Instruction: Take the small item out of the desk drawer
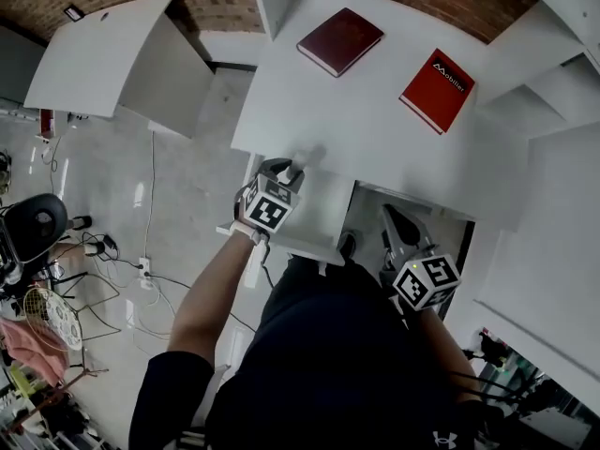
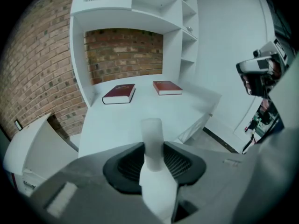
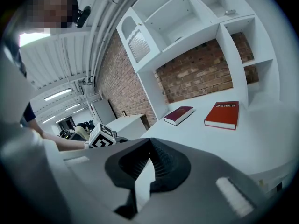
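In the left gripper view, a small white bottle-shaped item [image 2: 152, 129] stands up between the jaws of my left gripper [image 2: 153, 155], which is shut on it. From the head view, that gripper [image 1: 292, 172] hovers at the front edge of the white desk [image 1: 375, 129], just above the open white drawer [image 1: 319, 212]. My right gripper [image 1: 391, 216] hangs lower, to the right of the drawer and below the desk edge. Its jaws [image 3: 150, 143] meet at the tips with nothing between them.
A dark red book [image 1: 339, 40] and a red book [image 1: 437, 89] lie at the back of the desk. White shelves [image 1: 553, 54] rise at the right, a white cabinet [image 1: 112, 59] stands at the left. An office chair [image 1: 33, 228] and cables [image 1: 122, 270] occupy the floor.
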Action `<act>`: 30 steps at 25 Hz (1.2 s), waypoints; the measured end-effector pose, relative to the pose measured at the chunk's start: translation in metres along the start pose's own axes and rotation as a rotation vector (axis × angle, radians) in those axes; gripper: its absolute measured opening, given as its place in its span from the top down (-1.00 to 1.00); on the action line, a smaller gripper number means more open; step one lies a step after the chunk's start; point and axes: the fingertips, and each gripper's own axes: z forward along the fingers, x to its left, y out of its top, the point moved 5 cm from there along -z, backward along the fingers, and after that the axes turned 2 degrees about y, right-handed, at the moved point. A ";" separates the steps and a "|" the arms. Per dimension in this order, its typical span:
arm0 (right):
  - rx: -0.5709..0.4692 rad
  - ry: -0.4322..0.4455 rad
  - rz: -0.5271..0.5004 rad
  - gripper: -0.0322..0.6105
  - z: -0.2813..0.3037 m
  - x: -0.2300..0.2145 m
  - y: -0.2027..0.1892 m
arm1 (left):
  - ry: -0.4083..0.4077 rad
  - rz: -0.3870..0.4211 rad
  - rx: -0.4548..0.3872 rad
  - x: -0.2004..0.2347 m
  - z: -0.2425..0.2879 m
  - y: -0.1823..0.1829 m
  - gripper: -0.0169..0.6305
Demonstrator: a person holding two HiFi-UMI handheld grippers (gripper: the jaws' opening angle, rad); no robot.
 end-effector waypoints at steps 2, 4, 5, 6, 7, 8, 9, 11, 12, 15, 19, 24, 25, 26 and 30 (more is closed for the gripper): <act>-0.013 -0.008 -0.003 0.89 -0.001 -0.002 0.005 | 0.035 -0.019 -0.034 0.011 0.005 0.014 0.52; -0.021 -0.020 -0.006 0.89 -0.003 -0.005 0.008 | 0.066 -0.031 -0.054 0.021 0.012 0.023 0.52; -0.024 -0.028 -0.007 0.89 -0.005 -0.005 0.009 | 0.073 -0.031 -0.049 0.024 0.017 0.026 0.52; -0.027 -0.036 -0.007 0.89 -0.007 -0.006 0.011 | 0.073 -0.027 -0.032 0.026 0.023 0.026 0.52; -0.031 -0.045 -0.005 0.89 -0.009 -0.007 0.012 | 0.068 -0.019 -0.007 0.027 0.030 0.026 0.52; -0.036 -0.054 -0.004 0.89 -0.012 -0.008 0.013 | 0.063 -0.006 0.021 0.028 0.037 0.026 0.52; -0.040 -0.064 -0.001 0.89 -0.014 -0.010 0.013 | 0.058 0.012 0.048 0.028 0.045 0.026 0.52; -0.049 -0.087 0.009 0.89 -0.020 -0.014 0.013 | 0.048 0.060 0.108 0.029 0.060 0.024 0.52; -0.053 -0.098 0.017 0.89 -0.022 -0.016 0.013 | 0.045 0.087 0.135 0.029 0.067 0.022 0.52; -0.062 -0.124 0.043 0.89 -0.028 -0.020 0.012 | 0.043 0.145 0.171 0.030 0.079 0.023 0.52; -0.067 -0.141 0.066 0.89 -0.033 -0.027 0.009 | 0.030 0.162 0.193 0.027 0.092 0.027 0.52; -0.059 -0.142 0.077 0.89 -0.036 -0.030 0.002 | 0.043 0.169 0.198 0.024 0.099 0.029 0.52; -0.058 -0.141 0.078 0.89 -0.037 -0.030 0.002 | 0.046 0.165 0.188 0.024 0.098 0.030 0.52; -0.058 -0.140 0.078 0.89 -0.037 -0.030 0.002 | 0.052 0.158 0.173 0.024 0.096 0.032 0.47; -0.055 -0.132 0.078 0.89 -0.035 -0.033 0.002 | 0.096 0.142 0.093 0.025 0.079 0.043 0.43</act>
